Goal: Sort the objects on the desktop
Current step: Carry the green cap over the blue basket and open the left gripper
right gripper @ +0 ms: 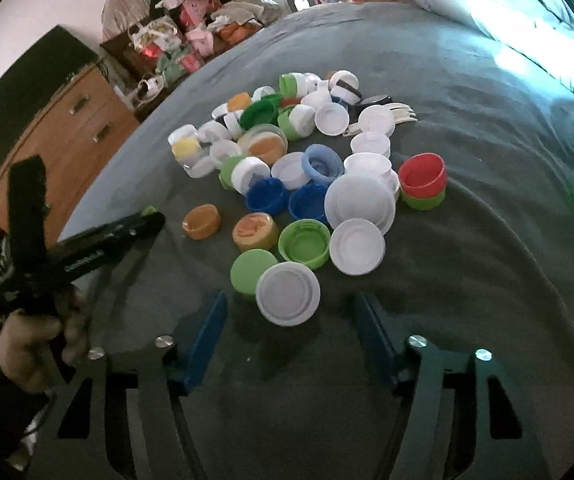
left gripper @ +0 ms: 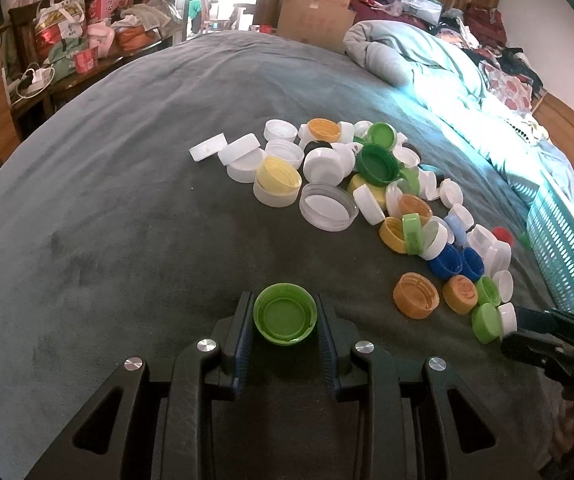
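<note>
Firstly, the left gripper (left gripper: pixel 285 330) has its jaws closed on a light green cap (left gripper: pixel 285 314), which lies with the hollow side up between the two blue pads, just above the grey blanket (left gripper: pixel 127 200) of the bed. The right gripper (right gripper: pixel 290 336) has its jaws wide apart and holds nothing; a white cap (right gripper: pixel 288 294) lies between and a little ahead of its fingers, touching a green cap (right gripper: pixel 251 270). Beyond them is the pile of caps (right gripper: pixel 307 152), in white, green, blue, orange, yellow and red, spread over the blanket. An orange cap (right gripper: pixel 255 231) carries an embossed mark on its top, but I cannot read it. In the right wrist view the body of the left gripper shows some white lettering, too blurred to read. A turquoise basket (left gripper: pixel 567 248) with a perforated wall stands at the right edge of the bed. Farther away are a rolled quilt (left gripper: pixel 407 60), a wooden drawer cabinet (right gripper: pixel 67 128), a cardboard box (left gripper: pixel 319 4) and many bags (left gripper: pixel 87 28), one pink with red characters I cannot make out.
</note>
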### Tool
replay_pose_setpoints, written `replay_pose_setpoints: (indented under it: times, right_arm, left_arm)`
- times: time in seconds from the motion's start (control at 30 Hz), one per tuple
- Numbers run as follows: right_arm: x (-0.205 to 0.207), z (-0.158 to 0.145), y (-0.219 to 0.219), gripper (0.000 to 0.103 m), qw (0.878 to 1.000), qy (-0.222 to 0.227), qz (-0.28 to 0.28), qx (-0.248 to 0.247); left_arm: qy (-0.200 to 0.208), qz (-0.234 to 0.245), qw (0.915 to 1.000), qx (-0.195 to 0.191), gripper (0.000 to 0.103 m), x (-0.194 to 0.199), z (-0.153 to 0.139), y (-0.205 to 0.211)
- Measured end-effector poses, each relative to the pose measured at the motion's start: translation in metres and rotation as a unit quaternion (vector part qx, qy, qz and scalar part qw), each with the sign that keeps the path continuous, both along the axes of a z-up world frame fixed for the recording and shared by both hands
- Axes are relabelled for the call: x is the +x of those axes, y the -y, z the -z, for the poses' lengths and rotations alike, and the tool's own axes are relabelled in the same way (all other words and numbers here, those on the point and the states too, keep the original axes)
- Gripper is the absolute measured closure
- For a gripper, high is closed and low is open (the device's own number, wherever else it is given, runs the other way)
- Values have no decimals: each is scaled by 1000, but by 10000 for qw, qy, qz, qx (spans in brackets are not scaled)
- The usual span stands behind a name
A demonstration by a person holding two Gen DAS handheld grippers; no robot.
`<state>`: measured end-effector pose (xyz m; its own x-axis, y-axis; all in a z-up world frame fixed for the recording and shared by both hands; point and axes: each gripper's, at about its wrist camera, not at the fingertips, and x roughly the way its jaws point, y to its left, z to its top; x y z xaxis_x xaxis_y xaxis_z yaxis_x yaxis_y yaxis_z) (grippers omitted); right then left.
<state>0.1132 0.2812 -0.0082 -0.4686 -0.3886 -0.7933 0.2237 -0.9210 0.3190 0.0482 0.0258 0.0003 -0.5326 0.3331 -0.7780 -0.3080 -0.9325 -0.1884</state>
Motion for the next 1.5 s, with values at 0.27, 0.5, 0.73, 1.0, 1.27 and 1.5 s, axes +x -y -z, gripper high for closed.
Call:
replay_pose_setpoints:
  times: [0.27,0.5,0.73,1.0,1.27,1.5]
  right_arm:
    - [4,-5,-3,75,9999,-29,-132,-96]
    - [29,-55,-30,75,9982,-597,82,-27]
    - [40,-131,-102,75,9887,-1286,728,264]
    - [45,-193,-196,75,9751,-1380,1546,786]
    - [56,-200,-253,75,9749,-928,1945,568]
    - [63,-194,-265,75,9751,-886,1948,579]
  left_arm:
    - [-46,9,9998,-200,71,2,-1,-5]
    - [-288,234,9992,-175,72,18,-35,-23]
    - [-812,995,9917,-90,72,35,-111,-99]
    - [-954,2181,9713,9,72,47,-199,-242]
    - [-227,3205,9459,-441,72,67,-221,-388]
    - [-70,3328,9410,-611,72,83,-205,-425]
